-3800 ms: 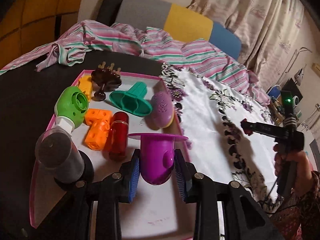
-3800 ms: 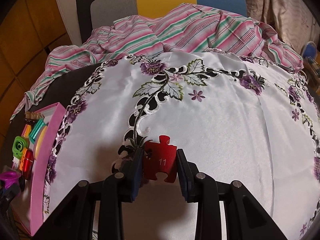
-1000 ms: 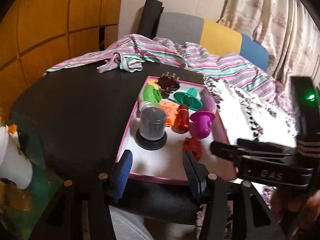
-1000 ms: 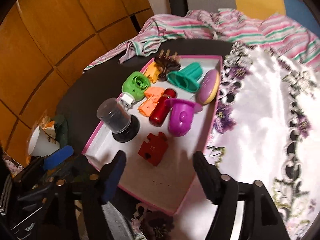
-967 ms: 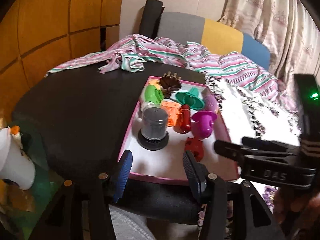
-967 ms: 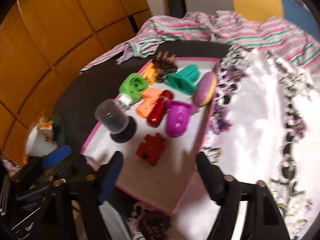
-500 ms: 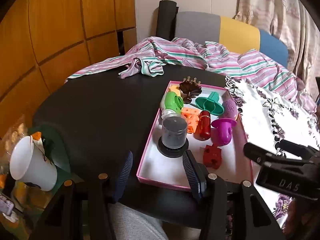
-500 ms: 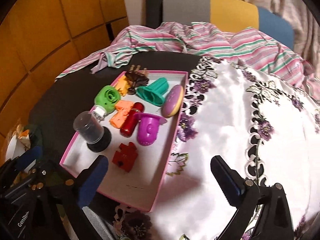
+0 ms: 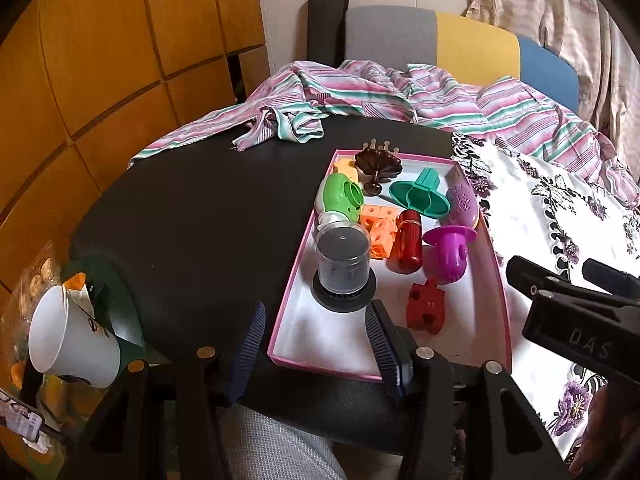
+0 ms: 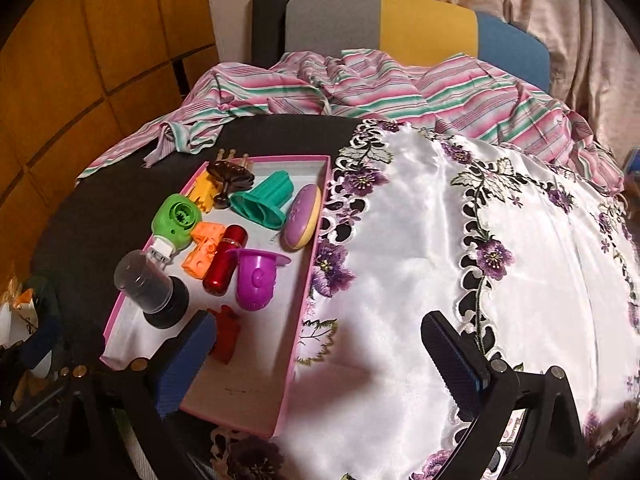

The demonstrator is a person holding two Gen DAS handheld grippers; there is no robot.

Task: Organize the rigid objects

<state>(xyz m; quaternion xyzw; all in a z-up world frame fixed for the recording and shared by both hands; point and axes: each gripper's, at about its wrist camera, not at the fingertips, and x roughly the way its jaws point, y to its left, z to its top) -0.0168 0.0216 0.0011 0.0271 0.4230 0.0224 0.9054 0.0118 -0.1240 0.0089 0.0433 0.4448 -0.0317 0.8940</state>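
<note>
A pink-rimmed tray on the black table holds several toys: a red puzzle piece, a purple cup-shaped toy, a red capsule, orange cubes, a green toy, a teal piece, a dark jar. My left gripper is open and empty, held back above the tray's near edge. My right gripper is wide open and empty over the tray's right rim and the cloth.
A white floral satin cloth covers the table's right side. A striped garment lies at the back before a chair. A white paper cup stands low at the left. The right gripper's body shows in the left view.
Both grippers let go of their pieces, which now lie in the tray, and have drawn back and up from it. The right gripper has opened wider.
</note>
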